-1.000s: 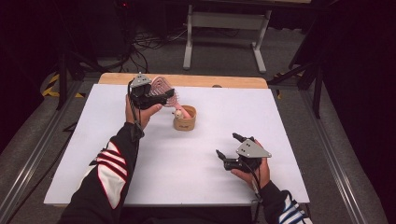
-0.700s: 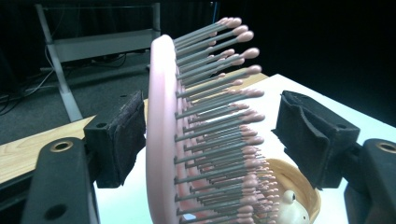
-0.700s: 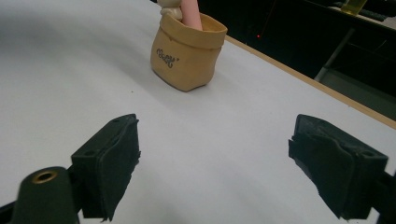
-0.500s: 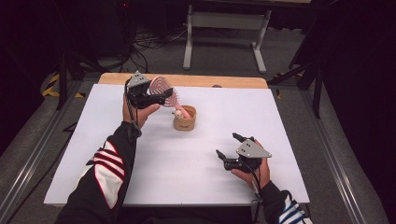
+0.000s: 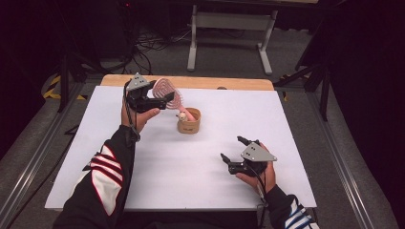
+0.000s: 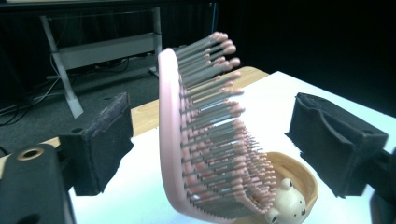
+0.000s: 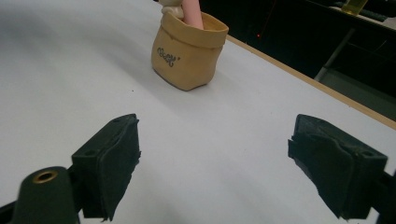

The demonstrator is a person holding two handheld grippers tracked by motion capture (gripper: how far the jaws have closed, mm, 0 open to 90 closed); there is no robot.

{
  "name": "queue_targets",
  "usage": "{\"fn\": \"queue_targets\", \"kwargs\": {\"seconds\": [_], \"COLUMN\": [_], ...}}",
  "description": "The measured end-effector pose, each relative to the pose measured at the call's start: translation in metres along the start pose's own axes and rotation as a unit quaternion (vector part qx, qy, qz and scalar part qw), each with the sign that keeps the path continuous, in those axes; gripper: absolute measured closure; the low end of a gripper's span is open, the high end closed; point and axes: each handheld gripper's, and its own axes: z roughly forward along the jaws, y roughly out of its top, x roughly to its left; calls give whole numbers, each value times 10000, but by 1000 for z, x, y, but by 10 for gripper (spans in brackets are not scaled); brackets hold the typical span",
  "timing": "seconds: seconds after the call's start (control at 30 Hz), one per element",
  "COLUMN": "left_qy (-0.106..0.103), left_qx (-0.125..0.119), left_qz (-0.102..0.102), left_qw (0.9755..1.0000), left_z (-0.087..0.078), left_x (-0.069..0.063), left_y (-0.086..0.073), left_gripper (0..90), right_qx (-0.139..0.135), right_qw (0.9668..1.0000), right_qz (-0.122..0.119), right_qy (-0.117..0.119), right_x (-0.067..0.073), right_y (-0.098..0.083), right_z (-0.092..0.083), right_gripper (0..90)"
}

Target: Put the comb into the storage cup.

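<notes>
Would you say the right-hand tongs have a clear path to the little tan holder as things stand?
Probably yes. The right tongs rest open on the white table, aimed at the tan holder, with only bare surface between. The pink hairbrush leans out of the holder's far side, between the open left tongs.

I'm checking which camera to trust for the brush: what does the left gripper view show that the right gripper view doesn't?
Left gripper view alone: the pink hairbrush head with its bristles, standing between the left gripper's open fingers without touching them, and a small bear figure. Right gripper view alone: lettering on the tan holder, and the right gripper open over bare table. Both show the holder and the white table.
</notes>
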Motion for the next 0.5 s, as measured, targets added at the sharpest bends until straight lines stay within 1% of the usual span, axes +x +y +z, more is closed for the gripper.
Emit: {"fn": "queue_targets", "kwargs": {"seconds": [0.07, 0.13, 0.23, 0.3, 0.5], "left_qy": [31, 3, 39, -15, -22], "left_qx": [-2, -5, 5, 9, 1], "left_qz": [47, 82, 149, 152, 269], "left_qw": [10000, 10000, 9999, 9999, 9996], "left_z": [0, 0, 0, -1, -4], "left_x": [-1, -1, -2, -3, -5], "left_y": [-2, -3, -5, -6, -9], "left_gripper": [113, 97, 86, 74, 63], "right_qx": [5, 5, 3, 5, 9], "right_qw": [10000, 10000, 10000, 10000, 10000], "right_qz": [-7, -11, -10, -12, -19], "right_qy": [0, -3, -7, -8, -14], "right_x": [0, 0, 0, 0, 0], "right_y": [0, 0, 0, 0, 0], "right_z": [0, 0, 0, 0, 0], "right_gripper": [164, 164, 164, 164, 164]}}
